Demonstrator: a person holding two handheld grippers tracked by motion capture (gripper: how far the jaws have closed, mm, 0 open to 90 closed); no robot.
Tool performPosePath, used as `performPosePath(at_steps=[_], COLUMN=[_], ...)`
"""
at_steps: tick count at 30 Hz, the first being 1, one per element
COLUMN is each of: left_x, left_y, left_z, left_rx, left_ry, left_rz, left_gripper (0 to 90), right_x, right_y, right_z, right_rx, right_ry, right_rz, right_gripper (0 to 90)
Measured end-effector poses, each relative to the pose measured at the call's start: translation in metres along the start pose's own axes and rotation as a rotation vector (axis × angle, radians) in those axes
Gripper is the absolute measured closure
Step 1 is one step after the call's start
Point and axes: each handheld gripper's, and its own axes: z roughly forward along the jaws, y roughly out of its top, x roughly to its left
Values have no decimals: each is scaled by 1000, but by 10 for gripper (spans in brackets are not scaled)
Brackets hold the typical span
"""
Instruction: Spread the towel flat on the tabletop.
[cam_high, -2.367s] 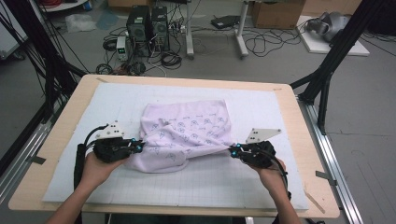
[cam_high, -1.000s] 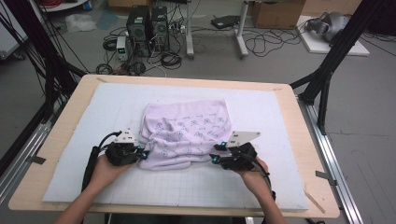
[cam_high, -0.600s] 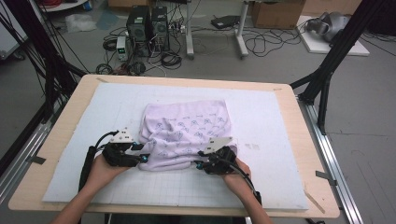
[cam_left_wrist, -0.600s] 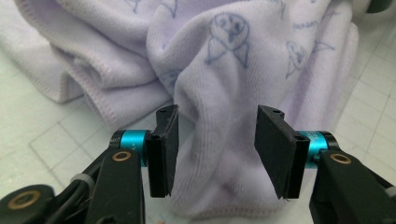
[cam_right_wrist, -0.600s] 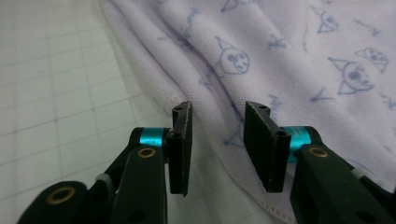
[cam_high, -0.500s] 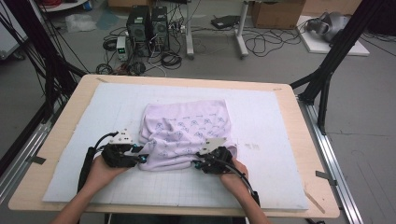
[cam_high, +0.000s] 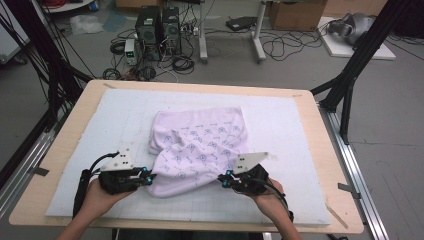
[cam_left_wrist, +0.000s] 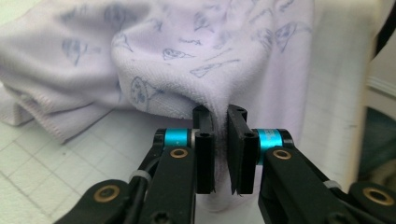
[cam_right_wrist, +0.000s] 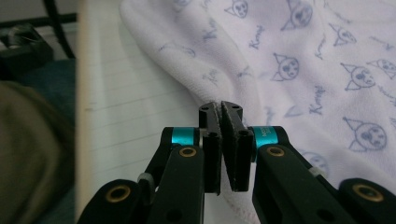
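A pale lilac cloth (cam_high: 200, 145) printed with small cat faces lies crumpled in the middle of the white gridded mat (cam_high: 290, 130). My left gripper (cam_high: 148, 178) is shut on the cloth's near left edge. In the left gripper view, the black jaws pinch a raised fold of the cloth (cam_left_wrist: 177, 60), with my left gripper (cam_left_wrist: 220, 140) closed tight on it. My right gripper (cam_high: 223, 181) is shut on the cloth's near right edge. In the right gripper view, my right gripper (cam_right_wrist: 220, 128) clamps the stitched hem of the cloth (cam_right_wrist: 299, 70).
The mat lies on a wooden table (cam_high: 335, 150). Bare mat stretches left, right and behind the cloth. Beyond the far edge, computer towers (cam_high: 159, 25) and cables stand on the floor. Black frame legs (cam_high: 350, 75) rise at the right.
The right gripper swept left along the cloth's near edge, bunching the cloth narrower. In the last half second both grippers drew slightly toward the person, with the cloth edge following.
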Motion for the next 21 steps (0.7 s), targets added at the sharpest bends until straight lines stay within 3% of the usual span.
performPosePath(at_steps=[2,3,6,8,9,12,15,18,21], left_x=[-8,-11,-15,-10,-8,1,11,20,19], left_y=[1,2,7,8,9,8,6,4,0], left_z=[-8,-10,-12,-6,-3,17,41,64,74], left_rx=[-19,-22,-11,-1,3,42,86,145,155], left_ry=[-13,-16,3,15,16,27,55,60,51], left_rz=[11,12,35,30,26,23,17,2,18], left_gripper=[766,696,586,545,544,542,542,535,670], right_x=[9,16,25,26,22,8,-6,-18,-26], right_y=[0,1,2,1,-2,-11,-26,-37,-45], right_z=[-17,-28,-48,-57,-58,-50,-24,-5,13], right_rx=[-29,-43,-76,-77,-80,-53,17,43,95], right_ry=[30,37,92,61,52,34,-9,-25,-27], right_rz=[2,-13,-20,-28,-10,43,67,95,110], right_gripper=[869,869,868,835,770,698,604,569,615])
